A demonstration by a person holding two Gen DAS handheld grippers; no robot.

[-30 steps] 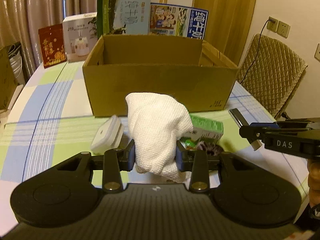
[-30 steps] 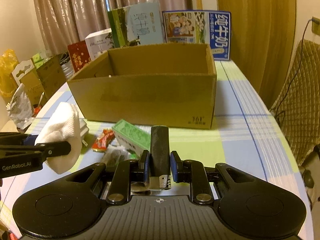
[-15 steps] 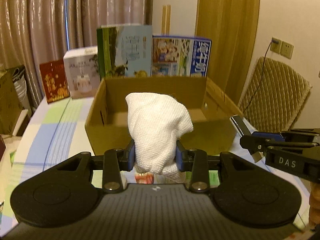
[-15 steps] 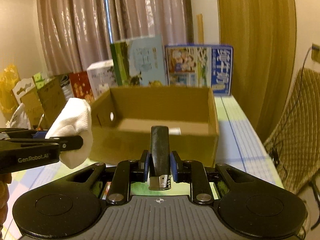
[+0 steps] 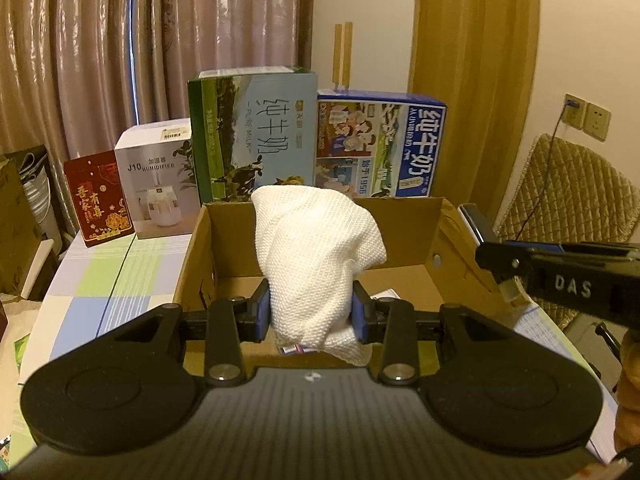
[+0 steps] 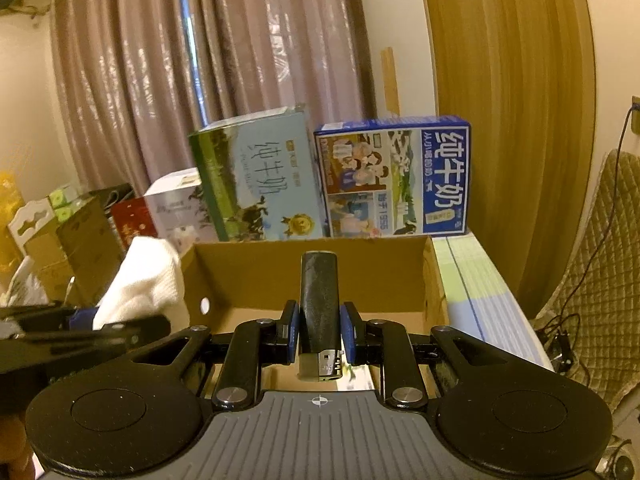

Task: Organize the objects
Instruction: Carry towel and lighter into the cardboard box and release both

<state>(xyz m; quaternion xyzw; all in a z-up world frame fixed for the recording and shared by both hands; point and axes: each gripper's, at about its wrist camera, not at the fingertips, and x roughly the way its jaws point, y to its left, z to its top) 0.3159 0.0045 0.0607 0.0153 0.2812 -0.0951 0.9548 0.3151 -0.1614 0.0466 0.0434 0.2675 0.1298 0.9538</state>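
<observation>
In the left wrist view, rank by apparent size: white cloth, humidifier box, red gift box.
1. white cloth, though it sits closest to the camera, clamped in the left gripper, so that inflates it.
2. humidifier box.
3. red gift box.

White knitted cloth (image 5: 316, 256) bunched upright, black lighter (image 6: 319, 304) upright, open cardboard box (image 5: 404, 236)

We see a white cloth (image 5: 316, 256), coarse waffle-knit, matt, pinched btwn the left gripper (image 5: 312, 312) w/ blue rubbery-looking pads (image 5: 262, 312). Right gripper (image 6: 319, 330) clamps a lighter (image 6: 319, 304): black body w/ slight sheen, shiny metal cap. Both grippers matt black plastic w/ metal screws. Cardboard box (image 5: 404, 232) plain brown, matt, rough-cut edges. Milk cartons (image 5: 256, 136) at table's far edge: glossy printed card. Tablecloth (image 5: 100, 276) smooth checked fabric
</observation>
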